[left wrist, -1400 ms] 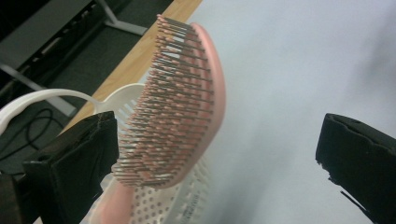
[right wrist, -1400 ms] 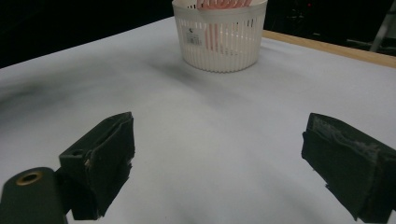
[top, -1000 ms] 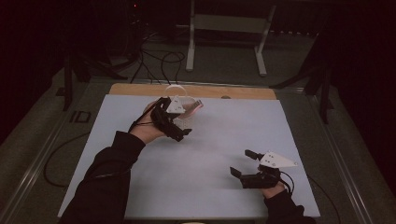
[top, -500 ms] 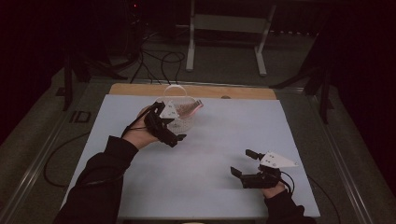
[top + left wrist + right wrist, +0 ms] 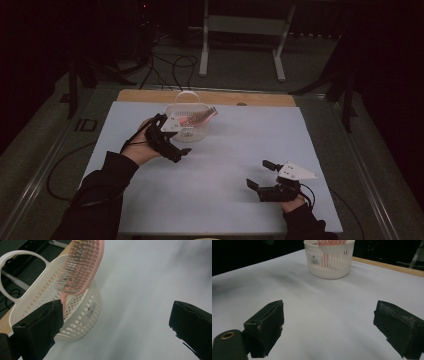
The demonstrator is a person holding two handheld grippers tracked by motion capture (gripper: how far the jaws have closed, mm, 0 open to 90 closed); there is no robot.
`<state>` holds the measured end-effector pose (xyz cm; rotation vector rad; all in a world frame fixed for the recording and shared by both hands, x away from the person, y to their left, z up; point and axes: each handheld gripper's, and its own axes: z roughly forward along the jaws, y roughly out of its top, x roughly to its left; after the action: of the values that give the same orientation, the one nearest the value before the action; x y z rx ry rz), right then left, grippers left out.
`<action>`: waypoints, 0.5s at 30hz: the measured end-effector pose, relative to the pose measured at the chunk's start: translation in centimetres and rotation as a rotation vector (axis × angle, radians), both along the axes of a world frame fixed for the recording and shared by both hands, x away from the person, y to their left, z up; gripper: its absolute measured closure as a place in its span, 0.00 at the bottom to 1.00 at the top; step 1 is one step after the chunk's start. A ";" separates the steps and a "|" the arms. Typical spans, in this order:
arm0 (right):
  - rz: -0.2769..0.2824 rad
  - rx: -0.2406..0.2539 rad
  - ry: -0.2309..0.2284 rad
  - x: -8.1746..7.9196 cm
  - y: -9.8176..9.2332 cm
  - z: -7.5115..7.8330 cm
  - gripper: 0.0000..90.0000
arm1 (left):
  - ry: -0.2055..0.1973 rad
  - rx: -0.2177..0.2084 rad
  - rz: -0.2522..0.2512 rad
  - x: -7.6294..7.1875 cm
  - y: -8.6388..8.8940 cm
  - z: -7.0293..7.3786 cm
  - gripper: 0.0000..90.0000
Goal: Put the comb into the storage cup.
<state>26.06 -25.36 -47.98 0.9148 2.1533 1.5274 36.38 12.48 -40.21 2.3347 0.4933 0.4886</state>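
Now, a pink hairbrush (image 5: 80, 267) standing in the white basket (image 5: 187, 131) at the far side of the desk (image 5: 230, 165), handle down, bristle end poking over the rim. Left claw (image 5: 172, 142) just beside the basket, wide open, holding nothing. Right claw (image 5: 263, 176) wide open too, empty, near the front edge. Looks like the putting-in step done. Next, probably: pull the left claw clear without bumping the basket.

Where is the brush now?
The brush stands in the white basket at the table's far left-centre in the high view, its bristled head sticking out over the rim, just beyond the open left gripper.
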 end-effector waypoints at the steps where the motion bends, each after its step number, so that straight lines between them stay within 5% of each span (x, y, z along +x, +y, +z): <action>1: 0.001 -0.001 0.000 0.0 0.0 0.0 0.10 | -0.002 0.002 0.002 -0.1 0.1 0.0 0.00; 15: 0.001 -0.002 0.002 0.0 0.1 -0.1 0.10 | -0.003 0.010 0.021 -1.5 1.9 -0.6 0.00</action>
<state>26.06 -25.24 -48.03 0.9149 2.1568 1.5247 34.86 14.36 -40.82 2.3399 0.5154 0.5060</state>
